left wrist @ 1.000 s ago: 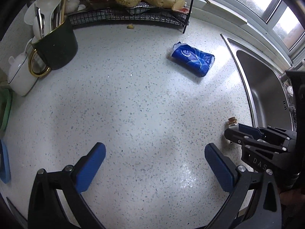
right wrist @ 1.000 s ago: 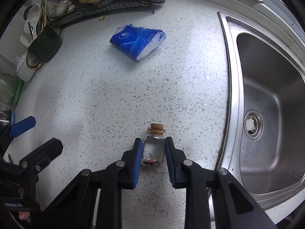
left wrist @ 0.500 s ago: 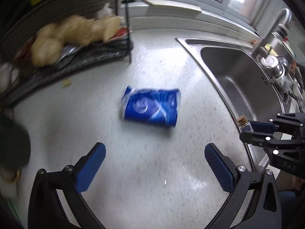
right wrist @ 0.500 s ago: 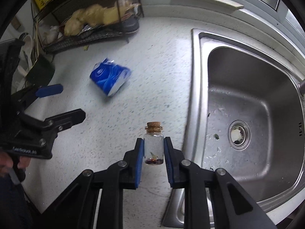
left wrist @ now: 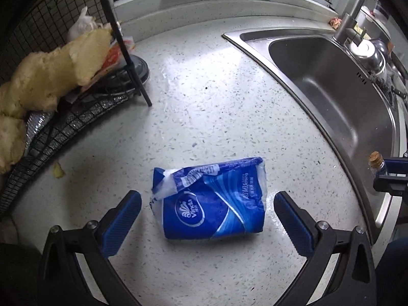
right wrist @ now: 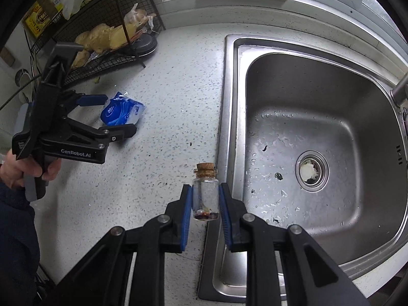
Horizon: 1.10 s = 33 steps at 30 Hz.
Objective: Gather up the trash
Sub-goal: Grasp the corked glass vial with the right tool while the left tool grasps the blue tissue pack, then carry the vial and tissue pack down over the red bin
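Note:
A crumpled blue Vinda tissue pack (left wrist: 211,199) lies on the speckled counter. My left gripper (left wrist: 207,205) is open, its blue fingers on either side of the pack, not touching it. The pack also shows in the right wrist view (right wrist: 122,112), with the left gripper (right wrist: 112,114) around it. My right gripper (right wrist: 205,201) is shut on a small corked glass bottle (right wrist: 205,193) and holds it upright in the air over the sink's left rim. The bottle also shows at the right edge of the left wrist view (left wrist: 377,165).
A steel sink (right wrist: 318,132) fills the right side, with a faucet (left wrist: 352,12) behind it. A black wire rack (left wrist: 76,112) with ginger (left wrist: 51,74) stands at the back left. A small yellow scrap (left wrist: 58,170) lies on the counter by the rack.
My left gripper has swung from the open counter toward the blue pack and now straddles it. My right gripper has lifted the bottle off the counter and carried it toward the sink edge.

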Available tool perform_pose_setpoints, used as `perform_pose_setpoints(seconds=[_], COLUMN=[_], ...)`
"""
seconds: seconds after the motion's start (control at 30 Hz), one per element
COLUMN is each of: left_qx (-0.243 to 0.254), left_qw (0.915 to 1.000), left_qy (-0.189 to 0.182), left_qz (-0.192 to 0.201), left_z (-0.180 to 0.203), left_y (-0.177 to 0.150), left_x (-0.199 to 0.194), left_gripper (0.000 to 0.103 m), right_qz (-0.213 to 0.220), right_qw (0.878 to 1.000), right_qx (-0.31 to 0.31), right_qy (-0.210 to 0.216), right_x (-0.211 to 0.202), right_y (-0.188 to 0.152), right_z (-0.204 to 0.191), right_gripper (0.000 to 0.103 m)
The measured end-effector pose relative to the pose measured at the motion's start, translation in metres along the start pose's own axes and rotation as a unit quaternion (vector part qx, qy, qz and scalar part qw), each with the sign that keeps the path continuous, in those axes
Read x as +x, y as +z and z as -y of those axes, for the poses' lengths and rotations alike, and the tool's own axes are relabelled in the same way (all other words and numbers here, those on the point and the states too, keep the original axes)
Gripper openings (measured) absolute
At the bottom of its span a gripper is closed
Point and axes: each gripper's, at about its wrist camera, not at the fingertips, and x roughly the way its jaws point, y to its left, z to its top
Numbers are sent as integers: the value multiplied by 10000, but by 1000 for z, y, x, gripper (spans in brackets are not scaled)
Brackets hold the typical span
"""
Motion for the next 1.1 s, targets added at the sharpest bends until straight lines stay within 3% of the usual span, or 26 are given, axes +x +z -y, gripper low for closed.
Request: perform_pose_setpoints(seconds=[0.2, 0.33, 0.43, 0.63, 0.9, 1.1], left_qx=[-232, -276, -296, -325, -1152, -1379], left_qw=[9997, 9996, 9996, 9994, 9932, 9900], left_qy=[58, 50, 26, 51, 35, 164], left_qz=[-69, 19, -3, -95, 165, 247], left_z=[-4, 3, 5, 14, 76, 144], left_y=[-5, -10, -11, -15, -53, -83], left_x=[4, -4, -5, -8, -55, -89], left_gripper=[100, 81, 74, 72, 72, 72], right_qz=[159, 151, 131, 201, 410, 433], right_qw=[9996, 9995, 9995, 9993, 9982, 9964], right_qx=[112, 82, 59, 40, -124, -481], right_qy=[219, 254, 278, 309, 422, 543], right_x=[-9, -10, -10, -17, -36, -53], right_y=[-2, -7, -10, -14, -27, -55], right_z=[5, 4, 4, 8, 12, 14], right_gripper=[20, 20, 20, 20, 20, 20])
